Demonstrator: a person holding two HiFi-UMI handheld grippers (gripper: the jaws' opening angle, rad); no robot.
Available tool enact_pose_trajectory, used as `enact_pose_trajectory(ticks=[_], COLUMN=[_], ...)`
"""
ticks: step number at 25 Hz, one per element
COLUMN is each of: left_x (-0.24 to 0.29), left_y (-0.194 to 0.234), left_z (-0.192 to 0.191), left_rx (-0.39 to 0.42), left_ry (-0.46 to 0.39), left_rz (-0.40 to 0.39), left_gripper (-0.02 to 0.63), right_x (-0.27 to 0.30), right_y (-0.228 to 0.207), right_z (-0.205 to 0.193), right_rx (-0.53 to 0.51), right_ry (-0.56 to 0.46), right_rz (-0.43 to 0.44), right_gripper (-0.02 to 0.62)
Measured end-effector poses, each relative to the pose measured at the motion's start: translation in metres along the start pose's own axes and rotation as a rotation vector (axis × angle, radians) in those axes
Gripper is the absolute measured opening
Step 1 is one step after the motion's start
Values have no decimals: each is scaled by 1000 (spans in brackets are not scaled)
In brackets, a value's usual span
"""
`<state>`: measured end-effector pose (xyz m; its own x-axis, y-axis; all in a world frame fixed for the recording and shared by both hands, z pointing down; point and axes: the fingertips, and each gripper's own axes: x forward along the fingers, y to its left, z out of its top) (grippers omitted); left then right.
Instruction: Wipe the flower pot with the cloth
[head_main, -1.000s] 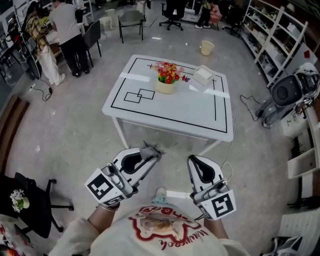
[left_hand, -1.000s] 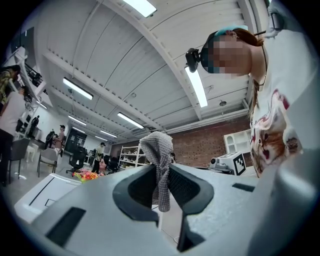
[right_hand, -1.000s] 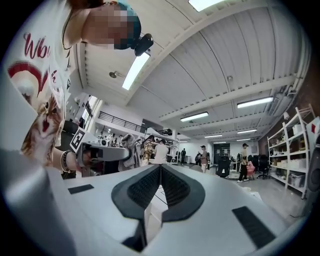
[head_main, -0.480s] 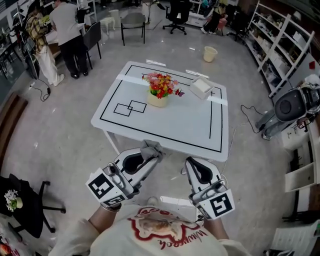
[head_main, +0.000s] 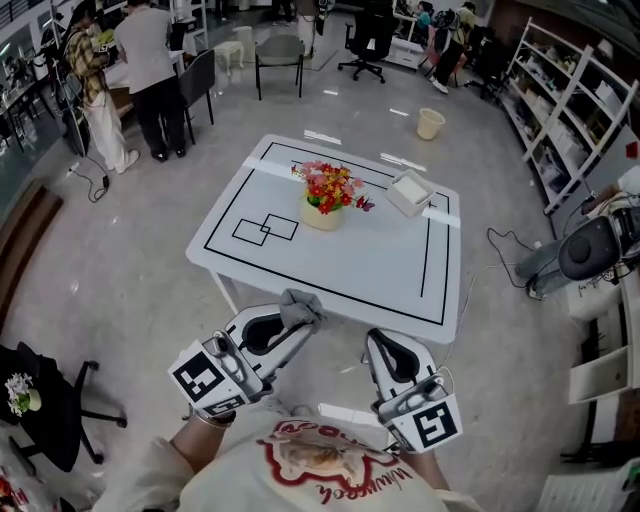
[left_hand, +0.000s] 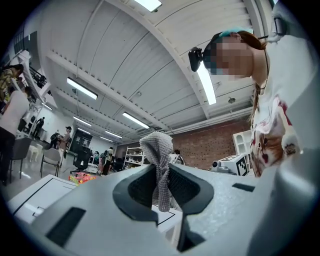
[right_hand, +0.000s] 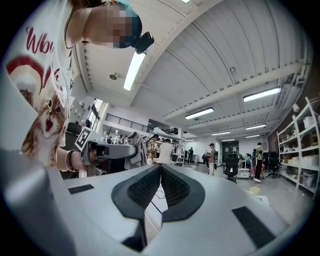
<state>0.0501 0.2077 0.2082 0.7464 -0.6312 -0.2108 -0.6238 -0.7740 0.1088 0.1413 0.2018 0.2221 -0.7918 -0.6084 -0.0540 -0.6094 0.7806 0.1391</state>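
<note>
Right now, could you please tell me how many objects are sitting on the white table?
2: the flower pot near the middle of the far side, and a white box to its right. None seem hidden.

The only writing stood on the person's shirt (right_hand: 30, 80): big red script lettering (right_hand: 42, 41), of which just the start, something like "Wb", showed in the right gripper view. In the head view the same red script curved under a cat picture, too small to read. The marker cube (head_main: 210, 378) on the left gripper (head_main: 303, 312) and the one on the right gripper (head_main: 378, 342) bore only black-and-white square code patterns.
</note>
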Motion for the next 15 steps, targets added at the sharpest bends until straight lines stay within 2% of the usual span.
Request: enact_pose_trajectory(ticks=[4, 8, 15], left_x=[-3, -8, -6], left_y=[0, 4, 46], left_z=[-5, -12, -12], left_rx=[-19, -24, -7], left_ry=[-17, 19, 18], left_rz=[36, 58, 83], left_gripper=[55, 55, 55], right_x=[-3, 4, 49], right_y=[-3, -2, -15], right_z=[-13, -20, -29], right_rx=[15, 43, 50], right_ry=[18, 34, 18], right_rz=[5, 29, 47], right_gripper=[6, 6, 6])
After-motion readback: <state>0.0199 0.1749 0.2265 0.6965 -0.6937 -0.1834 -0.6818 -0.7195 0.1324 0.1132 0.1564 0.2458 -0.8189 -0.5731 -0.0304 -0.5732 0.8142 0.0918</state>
